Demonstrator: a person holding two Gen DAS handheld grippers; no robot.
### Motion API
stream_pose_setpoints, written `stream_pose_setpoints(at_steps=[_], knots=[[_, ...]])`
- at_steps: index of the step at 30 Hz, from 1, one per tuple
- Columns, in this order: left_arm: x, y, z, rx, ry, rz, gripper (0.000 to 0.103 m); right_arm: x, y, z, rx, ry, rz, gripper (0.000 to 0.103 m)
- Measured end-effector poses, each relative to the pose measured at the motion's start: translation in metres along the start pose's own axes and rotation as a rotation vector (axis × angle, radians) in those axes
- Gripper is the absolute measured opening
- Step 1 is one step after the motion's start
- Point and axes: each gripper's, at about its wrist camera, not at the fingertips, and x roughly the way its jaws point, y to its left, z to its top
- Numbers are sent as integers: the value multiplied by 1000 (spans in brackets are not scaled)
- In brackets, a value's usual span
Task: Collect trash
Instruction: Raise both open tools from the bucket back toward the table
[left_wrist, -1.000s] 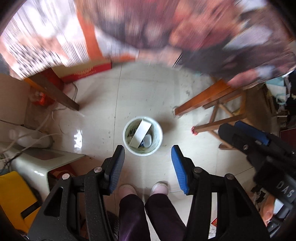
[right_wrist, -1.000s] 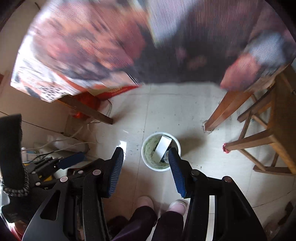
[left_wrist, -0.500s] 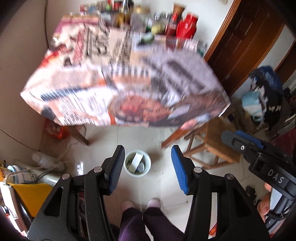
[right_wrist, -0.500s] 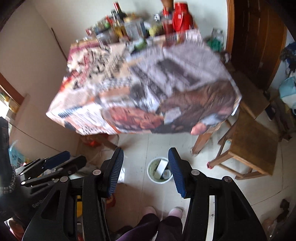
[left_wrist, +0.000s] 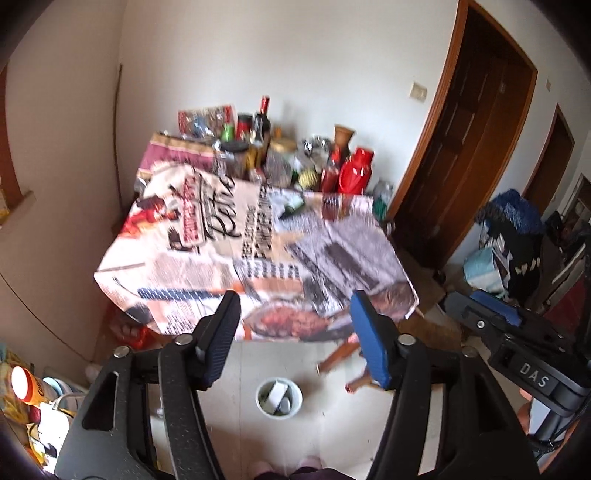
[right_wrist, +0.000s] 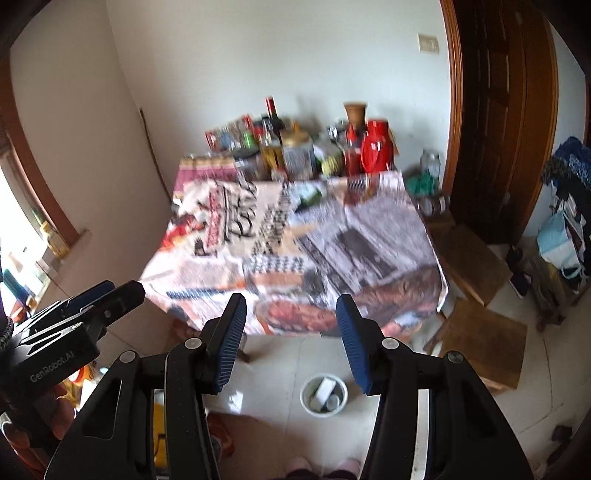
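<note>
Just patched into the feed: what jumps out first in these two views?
The table fills the middle, draped in a loud newspaper-print cloth, with bottles and a red jug crowded along its far edge by the wall. On the floor before it stands a small white bin with trash inside. Both grippers, left and right, are open and empty.

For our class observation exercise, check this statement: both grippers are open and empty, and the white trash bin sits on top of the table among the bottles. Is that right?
One detail is wrong. The trash bin is not on the table; it stands on the floor in front of it, as the right wrist view shows. The rest holds: the left gripper and right gripper are both open and empty.
</note>
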Motion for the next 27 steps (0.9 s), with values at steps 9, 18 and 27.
stream_pose_setpoints(at_steps=[9, 18, 27], knots=[[30, 5, 24, 20, 17, 35, 68, -4, 0, 27, -9, -102, -32, 72], [109, -16, 81, 9, 30, 53, 68, 55, -52, 85, 44, -84, -54, 72], [175, -38, 158, -14, -15, 142, 68, 100, -89, 164, -31, -126, -86, 72]])
